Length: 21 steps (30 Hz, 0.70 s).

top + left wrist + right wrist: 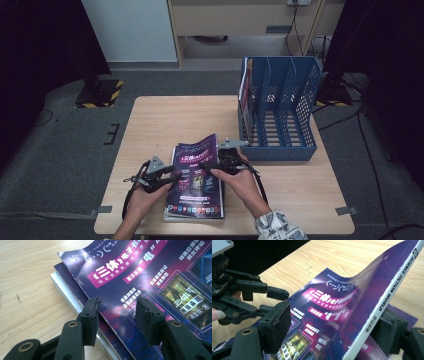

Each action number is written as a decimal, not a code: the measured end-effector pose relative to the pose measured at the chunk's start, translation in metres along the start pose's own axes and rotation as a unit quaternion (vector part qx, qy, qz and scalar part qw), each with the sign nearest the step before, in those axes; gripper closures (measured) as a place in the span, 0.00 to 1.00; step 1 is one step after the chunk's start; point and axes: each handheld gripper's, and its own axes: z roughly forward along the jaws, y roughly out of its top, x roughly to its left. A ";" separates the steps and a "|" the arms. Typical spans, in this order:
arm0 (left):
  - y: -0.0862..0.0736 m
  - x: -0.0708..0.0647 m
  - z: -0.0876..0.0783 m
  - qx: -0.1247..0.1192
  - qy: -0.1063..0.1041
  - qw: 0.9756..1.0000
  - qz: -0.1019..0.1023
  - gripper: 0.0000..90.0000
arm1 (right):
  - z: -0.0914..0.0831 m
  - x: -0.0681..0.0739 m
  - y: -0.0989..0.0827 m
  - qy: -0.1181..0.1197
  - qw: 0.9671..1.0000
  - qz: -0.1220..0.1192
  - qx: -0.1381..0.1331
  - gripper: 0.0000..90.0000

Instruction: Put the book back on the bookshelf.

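The right gripper (332, 332) has its fingers round the top magazine's (352, 297) lifted spine edge; the left gripper's (116, 315) half-open fingers straddle its opposite edge on the counter (165, 115).

Mag stack (196, 187) on table (165, 115), front-left of rack (280, 107); top mag (200, 155) on stack; grippers either side.

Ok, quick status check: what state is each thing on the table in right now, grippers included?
Top magazine: spine edge lifted and curling, its other side resting on the stack.
Stack of magazines: lying flat on the table.
Blue file rack: upright, a magazine standing in its leftmost slot.
Right gripper: jaws astride the lifted spine.
Left gripper: open, over the cover's left edge.
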 end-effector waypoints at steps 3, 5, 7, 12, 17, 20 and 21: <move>0.000 0.000 0.000 -0.001 0.000 1.000 -0.001 0.59 | 0.002 0.003 0.004 -0.001 1.000 -0.003 0.003 0.26; 0.000 0.000 0.000 -0.001 0.000 1.000 -0.001 0.58 | 0.003 0.005 0.007 -0.002 1.000 -0.007 0.005 0.27; 0.000 0.000 0.000 0.000 -0.001 1.000 -0.001 0.58 | 0.004 0.006 0.009 -0.003 1.000 -0.009 0.007 0.27; 0.000 0.001 0.000 -0.001 0.000 1.000 -0.002 0.58 | 0.007 0.010 0.014 -0.007 1.000 -0.018 0.013 0.28; -0.001 0.001 0.000 -0.001 -0.001 1.000 -0.003 0.58 | 0.011 0.012 0.016 -0.014 0.999 -0.024 0.020 0.28; -0.001 0.001 0.000 -0.001 -0.001 1.000 -0.003 0.58 | 0.013 0.011 0.017 -0.016 0.999 -0.023 0.024 0.29; -0.001 0.001 0.000 -0.002 -0.001 1.000 -0.004 0.58 | 0.014 0.012 0.017 -0.016 0.999 -0.020 0.026 0.30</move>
